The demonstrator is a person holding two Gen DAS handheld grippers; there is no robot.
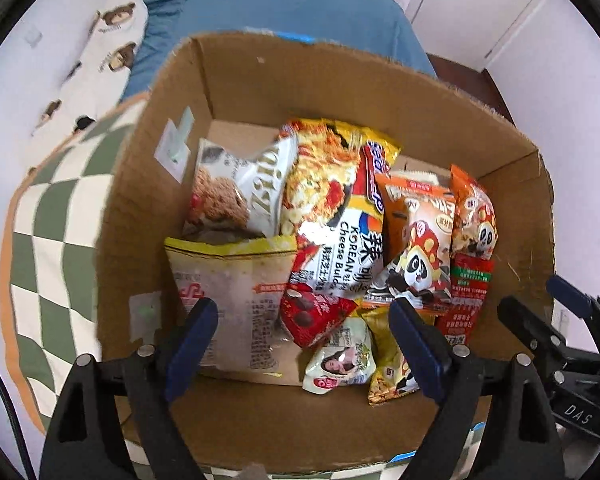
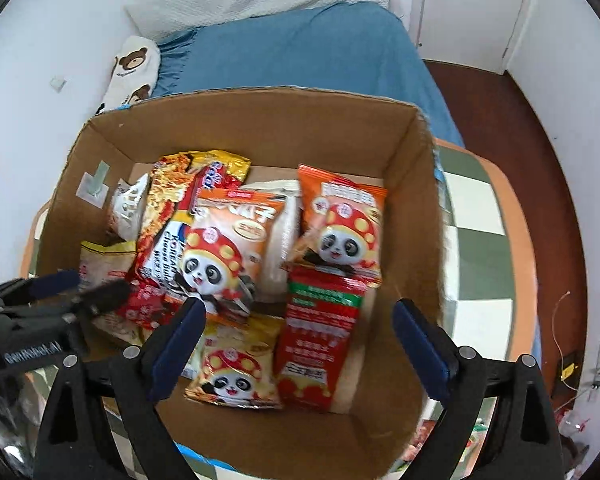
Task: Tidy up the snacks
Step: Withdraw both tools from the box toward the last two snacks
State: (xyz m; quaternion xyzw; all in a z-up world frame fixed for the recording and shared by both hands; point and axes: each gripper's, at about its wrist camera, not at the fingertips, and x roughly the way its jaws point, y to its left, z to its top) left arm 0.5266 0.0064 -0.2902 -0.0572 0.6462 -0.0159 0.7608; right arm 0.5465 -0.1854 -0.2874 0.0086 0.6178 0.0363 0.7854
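An open cardboard box (image 1: pixel 260 76) (image 2: pixel 260 120) holds several snack packets. A yellow Korean cheese noodle pack (image 1: pixel 340 208) (image 2: pixel 160 216) leans in the middle, beside orange panda packets (image 1: pixel 416 240) (image 2: pixel 228 240) and a tall red packet (image 1: pixel 468 296) (image 2: pixel 320 332). A pale packet with a yellow edge (image 1: pixel 228 292) lies at the left. My left gripper (image 1: pixel 302 308) hangs open over the box's near left part, with nothing between its fingers. My right gripper (image 2: pixel 300 306) is open over the near right part, above the red packet, and holds nothing.
The box stands on a green and white checked cloth (image 1: pixel 48 216) (image 2: pixel 480 240). Behind it lies a bed with a blue cover (image 1: pixel 280 12) (image 2: pixel 300 48) and a bear-print pillow (image 1: pixel 108 52). Dark red floor (image 2: pixel 520 120) shows at the right.
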